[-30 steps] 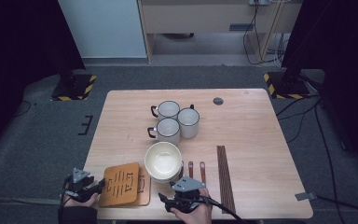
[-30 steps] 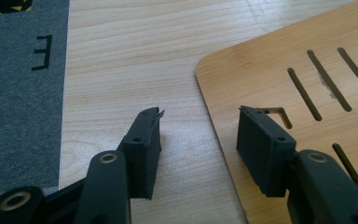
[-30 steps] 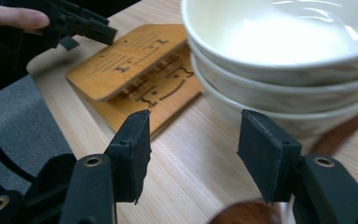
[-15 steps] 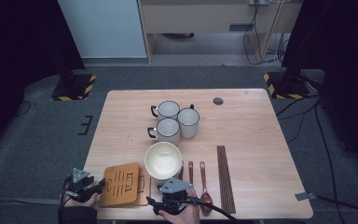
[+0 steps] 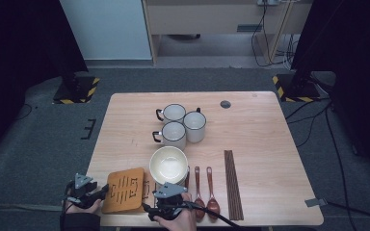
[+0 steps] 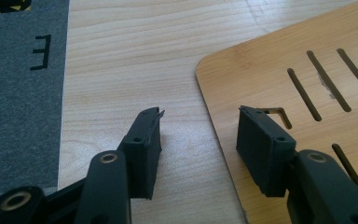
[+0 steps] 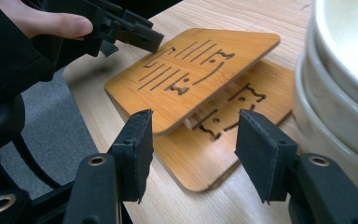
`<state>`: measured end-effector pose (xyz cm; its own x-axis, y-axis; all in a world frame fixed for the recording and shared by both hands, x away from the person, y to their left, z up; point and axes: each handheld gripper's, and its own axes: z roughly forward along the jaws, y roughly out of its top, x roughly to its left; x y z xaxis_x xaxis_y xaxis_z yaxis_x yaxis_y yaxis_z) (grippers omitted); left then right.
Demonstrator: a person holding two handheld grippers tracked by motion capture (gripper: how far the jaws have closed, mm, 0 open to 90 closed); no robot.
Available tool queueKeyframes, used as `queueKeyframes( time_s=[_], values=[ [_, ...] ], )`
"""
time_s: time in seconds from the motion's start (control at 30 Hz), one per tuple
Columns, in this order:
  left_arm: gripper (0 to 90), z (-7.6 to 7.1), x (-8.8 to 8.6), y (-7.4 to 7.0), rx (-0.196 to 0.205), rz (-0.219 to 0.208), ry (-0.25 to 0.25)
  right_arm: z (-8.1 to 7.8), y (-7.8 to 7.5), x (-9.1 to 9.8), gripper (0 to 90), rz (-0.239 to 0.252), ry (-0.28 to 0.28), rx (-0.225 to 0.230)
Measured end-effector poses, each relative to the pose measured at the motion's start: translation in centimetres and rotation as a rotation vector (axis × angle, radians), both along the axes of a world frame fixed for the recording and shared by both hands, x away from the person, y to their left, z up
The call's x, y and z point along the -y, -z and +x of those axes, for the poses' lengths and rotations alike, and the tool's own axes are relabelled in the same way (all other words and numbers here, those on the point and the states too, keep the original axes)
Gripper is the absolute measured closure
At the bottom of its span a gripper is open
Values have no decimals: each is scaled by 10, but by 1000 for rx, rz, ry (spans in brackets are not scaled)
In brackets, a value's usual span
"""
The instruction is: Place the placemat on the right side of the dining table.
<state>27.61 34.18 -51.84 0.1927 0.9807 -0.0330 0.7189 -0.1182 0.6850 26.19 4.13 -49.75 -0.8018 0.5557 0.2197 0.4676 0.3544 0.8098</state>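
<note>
Slippage threatened at the table's near edge: left gripper propped the top coaster tilted, jaws seemingly ungripped, while right gripper gaped unclamped.

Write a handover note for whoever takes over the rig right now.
Left gripper: jaws part open, straddling the top board's far edge; whether they pinch it I cannot tell.
Right gripper: open, holding nothing, aimed at the boards' near corner.
Things: two slotted boards stacked at the table's near edge beside the bowl. The top board is tilted, its near corner raised off the lower board.
Done: the top board is partly lifted.
Left: probably grip one board with the right gripper and separate the two.
</note>
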Motion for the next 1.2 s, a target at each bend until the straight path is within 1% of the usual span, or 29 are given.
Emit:
queueKeyframes(
  time_s=[0.23,0.5,0.83,1.03,1.2],
  values=[
    [491,-1,0,1,5,-4,1,5,2,-14,460,-7,-6,-7],
    [492,-1,-1,1,5,-6,-4,10,6,-21,456,-13,0,-14],
    [492,-1,-2,1,6,-8,-4,15,14,-36,433,-33,-6,-45],
    [492,-1,-1,1,6,-8,-4,16,17,-39,419,-40,-4,-56],
    [492,-1,-1,1,6,-8,-4,18,19,-40,394,-32,4,-78]
  ],
)
